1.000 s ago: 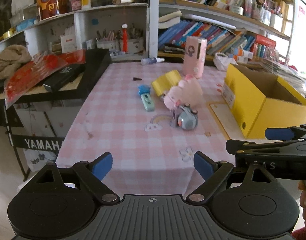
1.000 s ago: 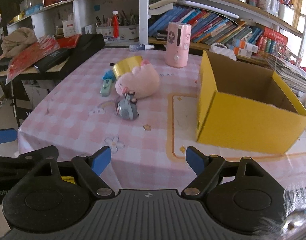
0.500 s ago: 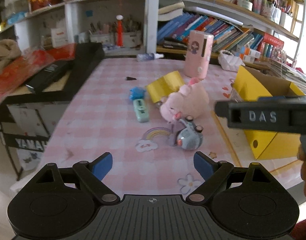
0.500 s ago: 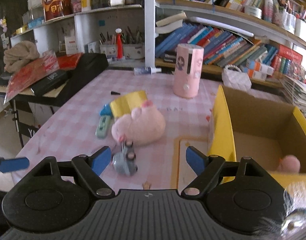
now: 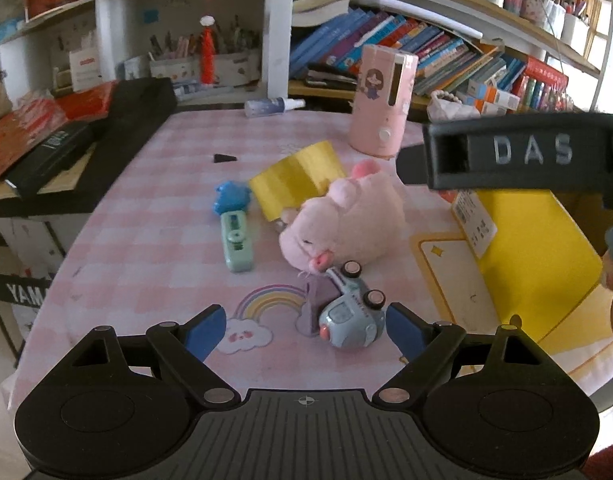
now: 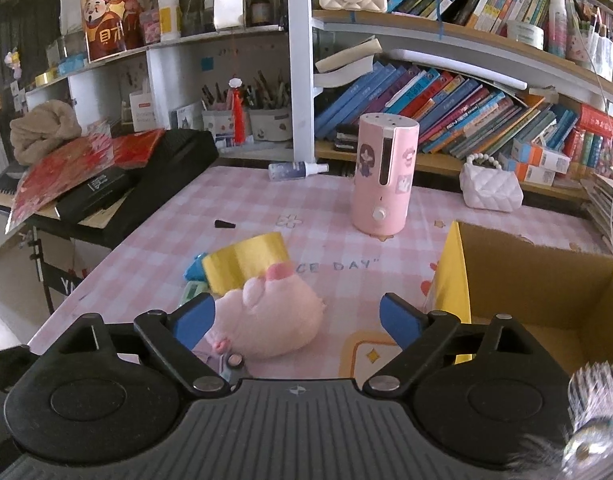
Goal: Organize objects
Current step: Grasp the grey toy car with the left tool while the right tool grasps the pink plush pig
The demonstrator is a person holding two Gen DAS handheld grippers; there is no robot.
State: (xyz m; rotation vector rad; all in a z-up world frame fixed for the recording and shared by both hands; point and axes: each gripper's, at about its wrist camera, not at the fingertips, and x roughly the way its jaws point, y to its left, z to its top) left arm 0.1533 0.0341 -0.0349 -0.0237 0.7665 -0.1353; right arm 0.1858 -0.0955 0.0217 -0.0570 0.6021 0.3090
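Both wrist views look forward, low over the table (image 5: pixel 154 240) — sharing the plush pig (image 5: pixel 346 220).

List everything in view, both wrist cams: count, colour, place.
Plush pig: 1, pink, table centre, lying on its side.
Toy car: 1, grey-blue, tipped over at the pig's snout, between the left fingers.
Tape roll: 1, yellow, behind the pig.
Small toy: 1, blue, left of the tape roll.
Mint device: 1, pale green, in front of the blue toy.
Humidifier: 1, pink, upright at table's far side.
Spray bottle: 1, clear with white cap, lying at far edge.
Cardboard box: 1, yellow outside, open, table right.
Handbag: 1, white quilted, behind the box.
Tablecloth: 1, pink check.
Left gripper: open, over the toy car.
Right gripper: open, over the pig.
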